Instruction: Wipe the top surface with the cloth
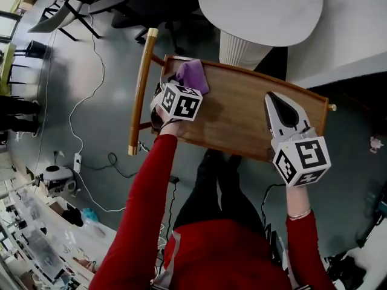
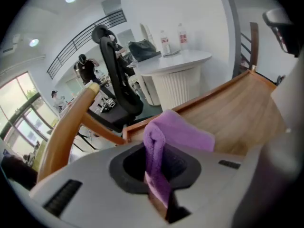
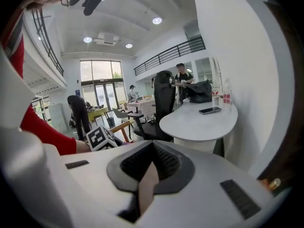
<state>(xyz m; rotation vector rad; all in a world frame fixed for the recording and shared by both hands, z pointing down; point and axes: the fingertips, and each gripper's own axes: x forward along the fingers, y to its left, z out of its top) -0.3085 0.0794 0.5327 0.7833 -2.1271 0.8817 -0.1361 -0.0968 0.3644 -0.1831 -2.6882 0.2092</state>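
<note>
- The left gripper (image 1: pixel 173 84) is gripping the purple cloth (image 1: pixel 196 74). Its jaws are closing tightly on a fold of the cloth, and the free part is lying on the wood just beyond them.
- The cloth is sitting at the far left corner of the wooden top surface (image 1: pixel 239 116), close to the raised rim and to the long wooden handle (image 1: pixel 140 89) at the left side.
- The right gripper (image 1: pixel 273 100) is hovering over the right part of the top surface, toward its right edge. Its jaws are pressing together and are carrying nothing. I cannot tell if it is touching the wood.
- In my judgement the wiping is only beginning, because the cloth is standing in one corner and most of the wood is lying uncovered.
- The next move, I think, is asking the left gripper to press the cloth flat and to drag it along the far edge toward the right edge, then to return in rows toward the near edge. The right gripper may be standing in the way there.
- The wood is looking smooth and bare, with a low rim around it.
- Around it, a round white table (image 1: pixel 260 11) is standing behind the far edge, and cables (image 1: pixel 84 101) are running over the grey floor at the left.
</note>
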